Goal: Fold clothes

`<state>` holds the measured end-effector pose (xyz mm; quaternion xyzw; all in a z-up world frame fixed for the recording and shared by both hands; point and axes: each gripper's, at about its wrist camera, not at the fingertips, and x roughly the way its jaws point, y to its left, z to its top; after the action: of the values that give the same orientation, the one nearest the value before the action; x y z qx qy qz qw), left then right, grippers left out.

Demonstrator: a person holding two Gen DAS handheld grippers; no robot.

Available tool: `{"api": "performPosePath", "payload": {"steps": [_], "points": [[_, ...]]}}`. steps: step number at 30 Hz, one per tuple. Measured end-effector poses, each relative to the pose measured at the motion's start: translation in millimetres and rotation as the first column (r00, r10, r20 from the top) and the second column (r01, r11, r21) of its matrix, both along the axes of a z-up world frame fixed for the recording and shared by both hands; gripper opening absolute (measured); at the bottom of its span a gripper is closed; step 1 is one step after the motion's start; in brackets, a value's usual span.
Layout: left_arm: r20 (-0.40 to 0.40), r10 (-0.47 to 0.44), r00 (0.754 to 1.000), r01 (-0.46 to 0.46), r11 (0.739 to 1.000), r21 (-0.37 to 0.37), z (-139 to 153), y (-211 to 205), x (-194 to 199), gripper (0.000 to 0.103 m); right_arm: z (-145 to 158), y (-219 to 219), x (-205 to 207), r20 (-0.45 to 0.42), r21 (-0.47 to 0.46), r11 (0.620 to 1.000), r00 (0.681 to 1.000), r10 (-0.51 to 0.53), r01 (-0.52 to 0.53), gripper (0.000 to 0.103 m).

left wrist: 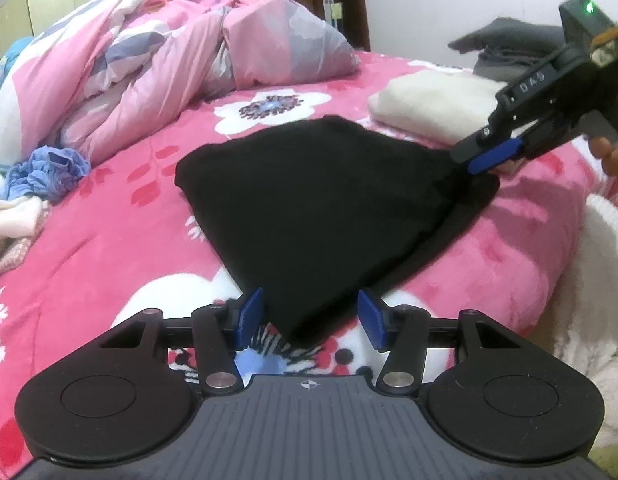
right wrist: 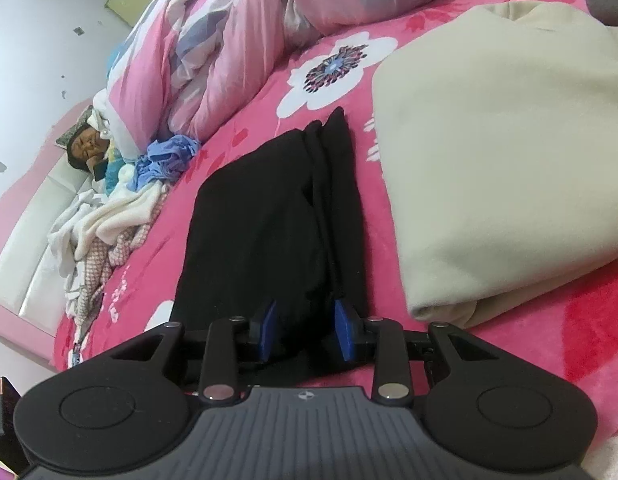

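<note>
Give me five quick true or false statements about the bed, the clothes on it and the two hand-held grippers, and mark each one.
1. The black garment lies folded on the pink floral blanket. True.
2. The left hand-held gripper is clamped shut on a blue sock. False: its pads stand apart, with only a corner of the black garment between them.
3. A folded cream garment lies beside the black one. True.
4. The right hand-held gripper is over the cream garment. False: it is at the black garment's edge, pads apart.
5. The pink quilt is spread flat. False: it is bunched in a heap at the far side of the bed.
</note>
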<state>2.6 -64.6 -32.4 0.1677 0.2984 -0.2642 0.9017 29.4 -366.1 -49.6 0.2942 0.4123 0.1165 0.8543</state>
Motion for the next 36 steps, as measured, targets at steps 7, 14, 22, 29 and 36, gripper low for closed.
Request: {"api": "performPosePath", "payload": {"steps": [7, 14, 22, 29, 36], "points": [[-0.004, -0.007, 1.000, 0.007, 1.000, 0.007, -8, 1, 2, 0.053, -5, 4, 7, 0.009, -0.049, 0.999, 1.000, -0.013, 0.013, 0.012], [-0.012, -0.009, 1.000, 0.009, 1.000, -0.002, -9, 2, 2, 0.052, 9, 0, -14, 0.090, -0.043, 0.998, 0.995, -0.046, 0.050, 0.005], [-0.049, 0.008, 0.999, -0.010, 0.999, -0.041, -7, 6, 4, 0.041, 10, -2, -25, 0.106, -0.044, 0.996, 0.992, -0.067, 0.072, 0.004], [-0.038, 0.007, 0.999, -0.009, 0.999, -0.034, -6, 5, 2, 0.036, -1, -4, -28, 0.087, -0.047, 0.995, 0.993, -0.085, 0.089, 0.004], [-0.034, -0.003, 0.999, 0.001, 0.999, -0.043, -2, 7, -1, 0.033, 17, -3, -33, 0.144, -0.037, 0.996, 0.986, -0.079, 0.085, 0.004]]}}
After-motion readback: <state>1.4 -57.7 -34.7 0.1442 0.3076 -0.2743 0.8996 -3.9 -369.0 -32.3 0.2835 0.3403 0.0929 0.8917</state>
